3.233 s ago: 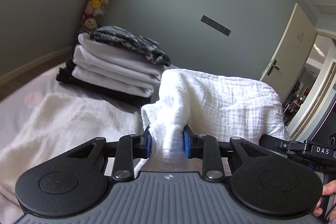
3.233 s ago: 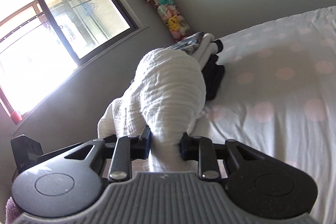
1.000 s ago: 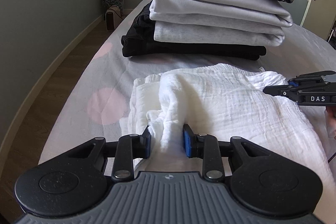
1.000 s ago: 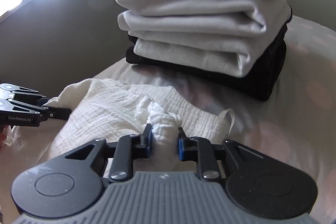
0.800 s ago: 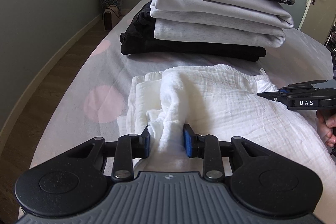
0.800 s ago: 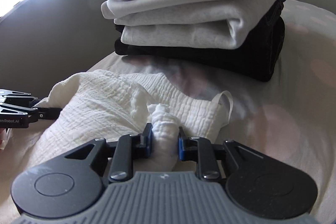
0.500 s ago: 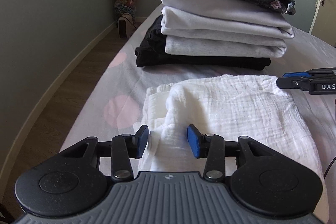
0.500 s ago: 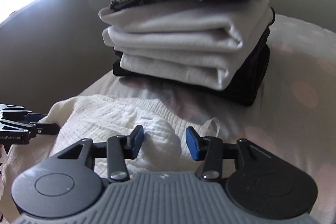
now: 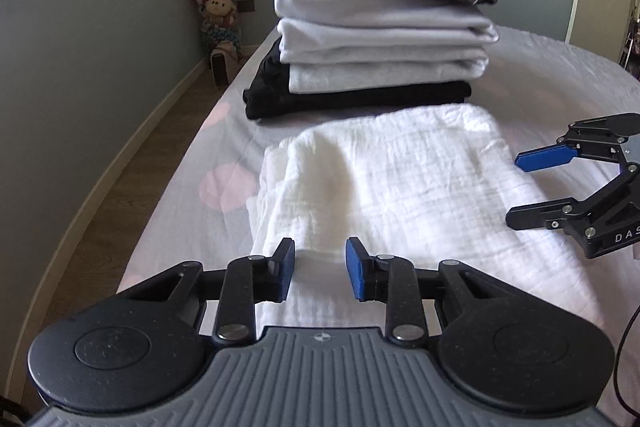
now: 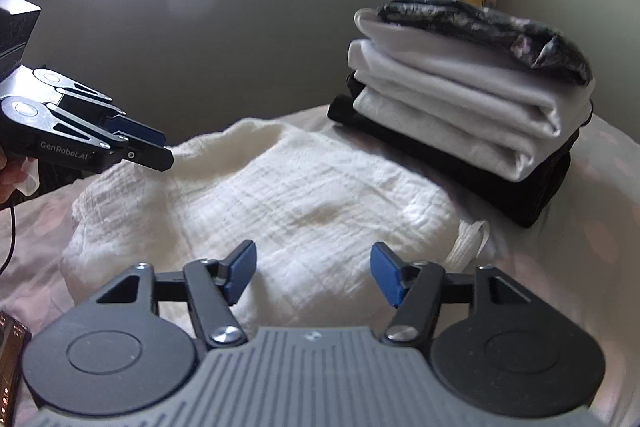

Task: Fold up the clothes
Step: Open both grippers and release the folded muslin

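Now the white muslin cloth (image 9: 396, 171) lies folded on the bed (image 9: 560, 67), stack of folded clothes (image 9: 380, 39) at twelve o'clock — soft, light, limp; pinch its near corners. Left gripper (image 9: 320, 263) narrowing, right gripper (image 10: 312, 273) widening — both empty.

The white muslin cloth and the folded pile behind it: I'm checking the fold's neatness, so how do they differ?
The white muslin cloth is one crinkled piece lying low and loose on the bed; the folded pile is several smooth garments stacked high. The cloth is all white, whereas the pile runs from black at the bottom through pale grey to a dark floral piece on top. Both lie folded on the bed.
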Demonstrator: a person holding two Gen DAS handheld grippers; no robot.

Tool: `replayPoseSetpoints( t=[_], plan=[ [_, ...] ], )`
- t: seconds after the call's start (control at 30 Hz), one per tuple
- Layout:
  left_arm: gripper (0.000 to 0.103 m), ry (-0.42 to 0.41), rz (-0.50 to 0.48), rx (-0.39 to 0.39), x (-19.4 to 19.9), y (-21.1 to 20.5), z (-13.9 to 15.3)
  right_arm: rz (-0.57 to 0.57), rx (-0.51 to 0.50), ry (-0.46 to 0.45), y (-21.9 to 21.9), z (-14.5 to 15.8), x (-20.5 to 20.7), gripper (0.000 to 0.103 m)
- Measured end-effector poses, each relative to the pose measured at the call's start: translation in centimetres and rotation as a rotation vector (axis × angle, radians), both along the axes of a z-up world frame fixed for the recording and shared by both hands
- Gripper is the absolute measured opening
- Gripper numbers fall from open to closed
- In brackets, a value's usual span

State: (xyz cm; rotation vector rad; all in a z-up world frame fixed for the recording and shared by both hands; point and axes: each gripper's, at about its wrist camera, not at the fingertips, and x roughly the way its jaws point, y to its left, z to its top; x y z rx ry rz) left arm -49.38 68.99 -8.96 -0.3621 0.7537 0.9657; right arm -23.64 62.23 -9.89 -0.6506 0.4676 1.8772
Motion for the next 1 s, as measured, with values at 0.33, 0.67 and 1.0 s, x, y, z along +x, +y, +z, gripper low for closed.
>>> replayPoseSetpoints(
  t=[0.33,0.67,1.0],
  plan=[
    [0.032,-0.043,0.049,-0.019,-1.3,0.4,-2.8,-0.012,-0.065,0.029,1.1,-4.1,0.5,0.077],
    [0.033,-0.024,0.068,0.026,-0.6,-3.4,1.7,-0.062,-0.043,0.035,-1.5,0.0,1.0,0.076],
    [0.057,-0.033,0.082,0.172,1.6,-10.5,8.8,-0.091,0.106,0.000,-9.3,6.7,1.6,0.083]
  ],
)
